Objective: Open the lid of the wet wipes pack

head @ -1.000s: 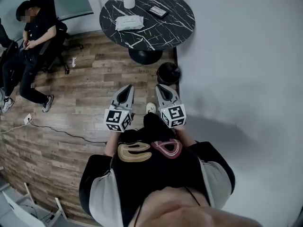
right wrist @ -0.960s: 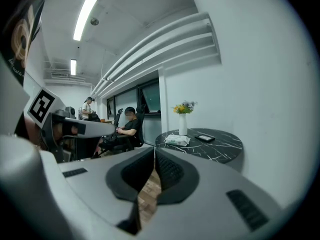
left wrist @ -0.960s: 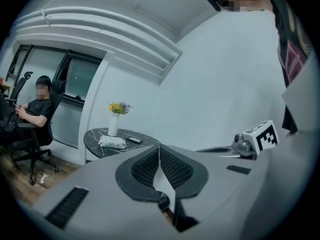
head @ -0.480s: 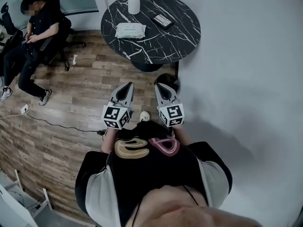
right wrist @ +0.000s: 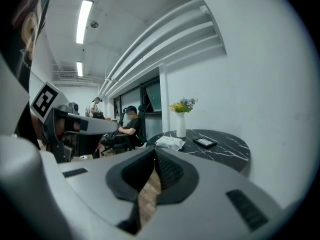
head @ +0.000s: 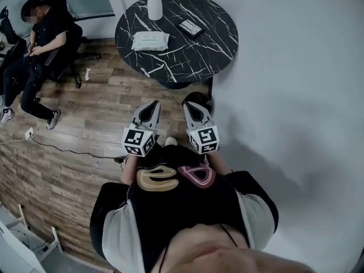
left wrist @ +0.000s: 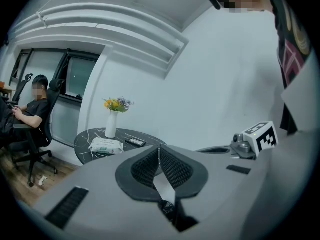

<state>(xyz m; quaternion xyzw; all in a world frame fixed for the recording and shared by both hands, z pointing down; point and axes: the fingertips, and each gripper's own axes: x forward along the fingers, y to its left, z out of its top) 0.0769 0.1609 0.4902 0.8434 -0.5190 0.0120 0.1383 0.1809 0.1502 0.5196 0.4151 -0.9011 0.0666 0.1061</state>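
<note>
Wet wipes pack (head: 150,40), where's it lying right now?

Flat on the left part of the round black marble table (head: 190,61). The lid is too small to read from here.

Run me across the room.

Far left, a seated person (head: 40,38), well apart from the table. On the table, a white vase (head: 154,5) just behind the pack, and a dark flat device (head: 190,28) to its right.

And the tools?

Both are side by side over the wood floor (head: 85,124), well short of the table. Left gripper (head: 155,103): jaws together, nothing between them. Right gripper (head: 186,103): jaws pressed together too, empty.
</note>
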